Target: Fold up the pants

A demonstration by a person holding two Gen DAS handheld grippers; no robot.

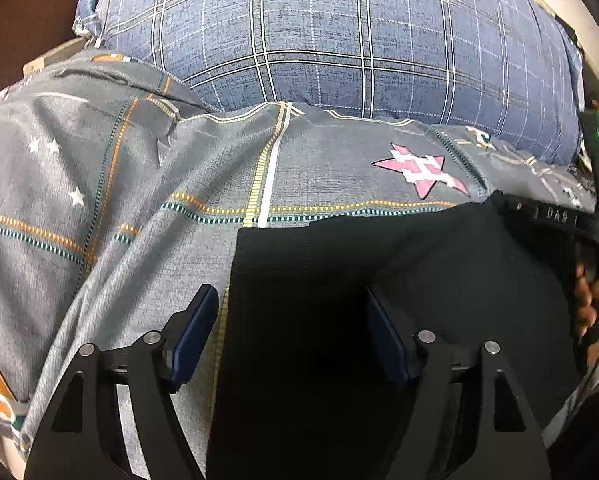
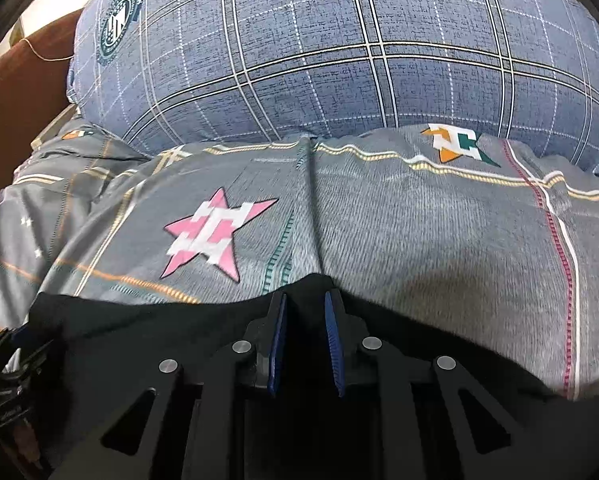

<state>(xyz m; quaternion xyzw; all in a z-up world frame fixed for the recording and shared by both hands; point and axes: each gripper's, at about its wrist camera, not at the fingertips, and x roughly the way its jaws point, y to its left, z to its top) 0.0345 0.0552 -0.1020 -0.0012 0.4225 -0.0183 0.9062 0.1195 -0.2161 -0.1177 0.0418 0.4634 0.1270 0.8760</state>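
Observation:
The black pants (image 1: 339,280) lie flat on a grey patterned bedsheet (image 1: 119,200). In the left wrist view my left gripper (image 1: 291,300) is open, its jaws wide apart over the pants' left edge, one finger over the sheet and one over the black cloth. In the right wrist view the pants (image 2: 139,320) show as a dark band along the bottom. My right gripper (image 2: 305,300) has its blue pads a narrow gap apart at the pants' far edge, with black cloth between them. The right gripper's body also shows at the right edge of the left wrist view (image 1: 555,216).
A large blue plaid pillow (image 1: 339,32) (image 2: 339,40) lies across the far side of the bed. The sheet (image 2: 419,220) carries pink and orange star prints. A brown headboard or wall (image 1: 19,20) is at the far left.

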